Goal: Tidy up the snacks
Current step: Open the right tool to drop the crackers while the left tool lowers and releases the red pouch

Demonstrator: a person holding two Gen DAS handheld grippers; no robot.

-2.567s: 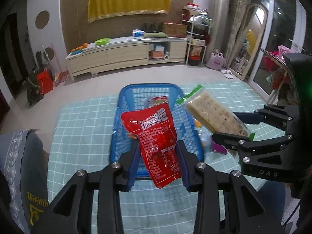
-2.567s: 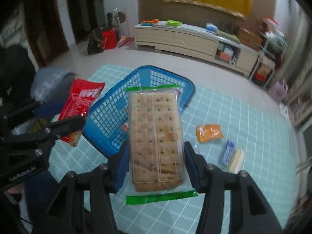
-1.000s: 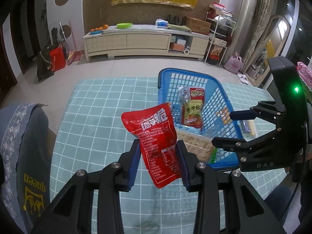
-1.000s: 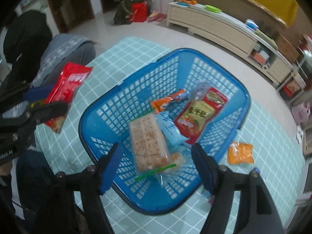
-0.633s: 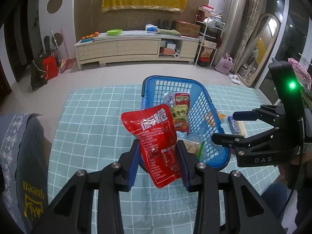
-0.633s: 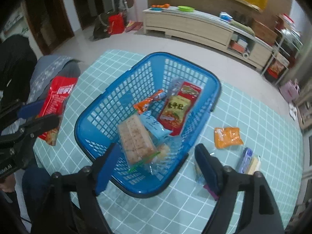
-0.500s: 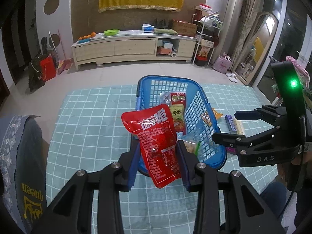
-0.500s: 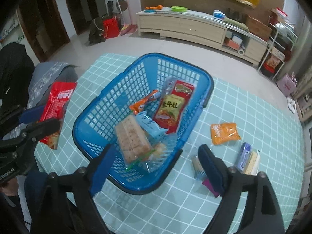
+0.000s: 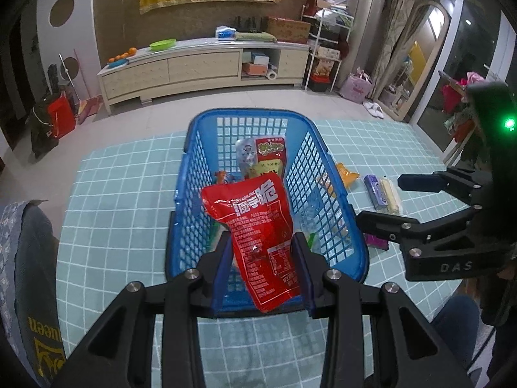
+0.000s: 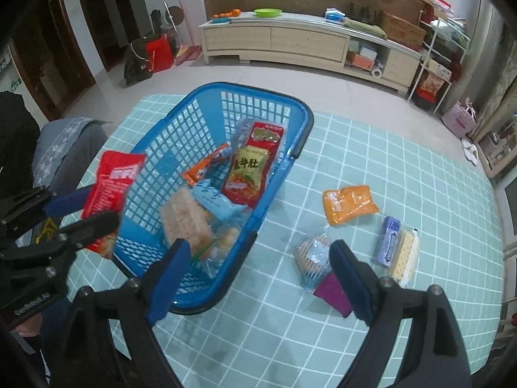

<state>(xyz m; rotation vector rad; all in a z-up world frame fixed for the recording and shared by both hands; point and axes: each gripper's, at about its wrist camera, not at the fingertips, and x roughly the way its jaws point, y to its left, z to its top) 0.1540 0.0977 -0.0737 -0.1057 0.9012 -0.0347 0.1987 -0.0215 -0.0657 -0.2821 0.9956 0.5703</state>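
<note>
The left gripper [image 9: 263, 270] tilts steeply down over the near end of the blue plastic mesh basket [image 9: 194, 194], its fingers [image 9: 223, 268] clenched on a red foil snack pouch [image 9: 258, 236] held upright above the basket's rim. The right gripper [image 10: 255, 278] also points down, fingers [image 10: 350, 278] spread wide and released with nothing between them, straddling the basket's near corner and the teal checked desk [image 10: 323, 333]. A clear-wrapped cracker pack [image 10: 185, 218] lies inside the basket.

Red snack pouch [image 9: 258, 236] above blue basket [image 9: 194, 174]
</note>
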